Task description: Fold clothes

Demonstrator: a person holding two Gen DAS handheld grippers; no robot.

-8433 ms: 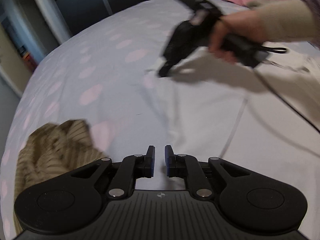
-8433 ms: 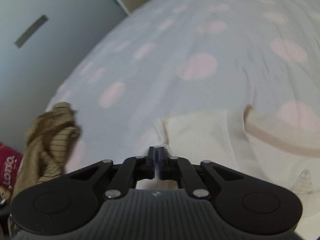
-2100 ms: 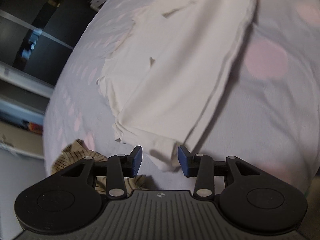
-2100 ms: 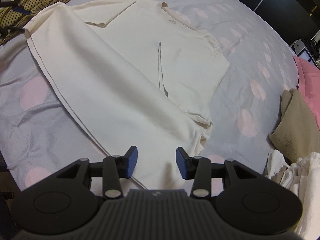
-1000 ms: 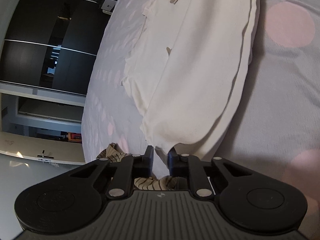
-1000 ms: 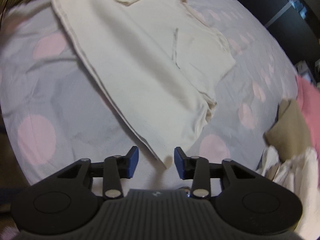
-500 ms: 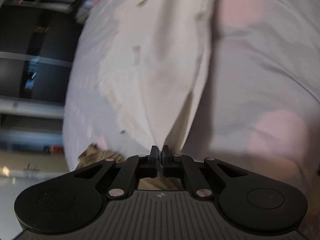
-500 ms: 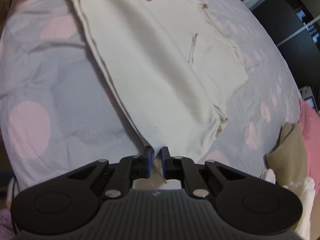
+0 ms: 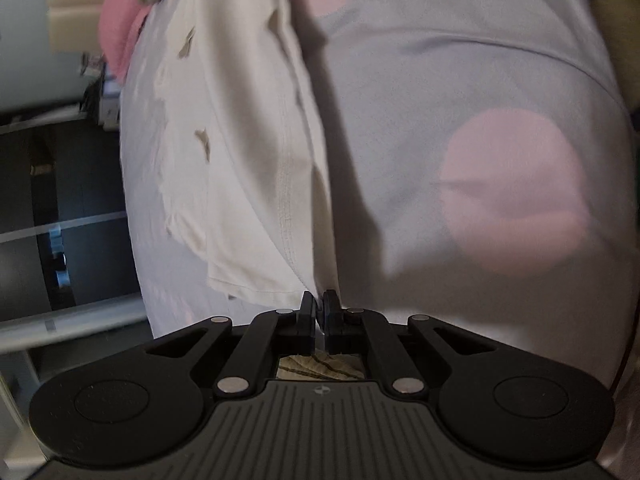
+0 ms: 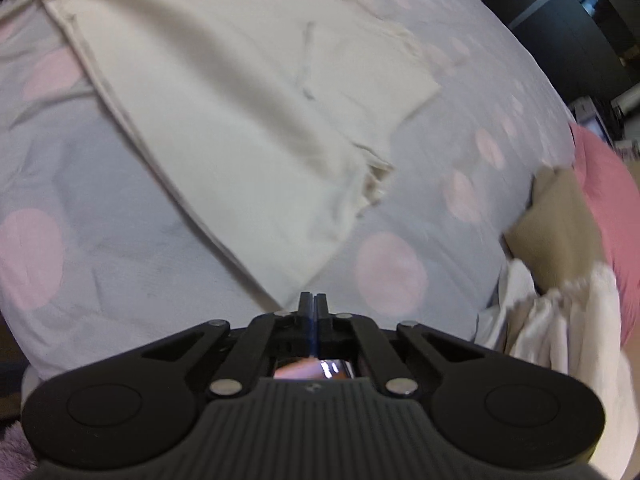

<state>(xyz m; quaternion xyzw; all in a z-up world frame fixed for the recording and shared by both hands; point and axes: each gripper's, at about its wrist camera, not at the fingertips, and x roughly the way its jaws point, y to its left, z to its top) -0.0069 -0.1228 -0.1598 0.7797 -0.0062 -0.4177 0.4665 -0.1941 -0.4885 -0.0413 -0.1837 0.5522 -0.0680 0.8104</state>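
Observation:
A cream shirt (image 10: pixel 224 112) lies spread on the grey bedsheet with pink dots (image 10: pixel 120 240). In the left wrist view the shirt (image 9: pixel 240 168) is lifted at its near corner, with a stitched hem running to my left gripper (image 9: pixel 319 304), which is shut on that corner. My right gripper (image 10: pixel 314 304) is shut on the opposite corner of the shirt's near edge, low over the sheet. The pinched cloth itself is hidden between the fingers.
A tan folded garment (image 10: pixel 560 224) and white crumpled cloth (image 10: pixel 560 328) lie at the right, beside a pink pillow (image 10: pixel 608 184). A striped brown garment (image 9: pixel 320 368) shows under the left gripper. Dark wardrobe doors (image 9: pixel 48 216) stand beyond the bed.
Both grippers closed on the shirt's near corners. The left gripper has since lifted its corner and swung, so the view has tilted. The right gripper's jaws went from nearly shut to fully shut.

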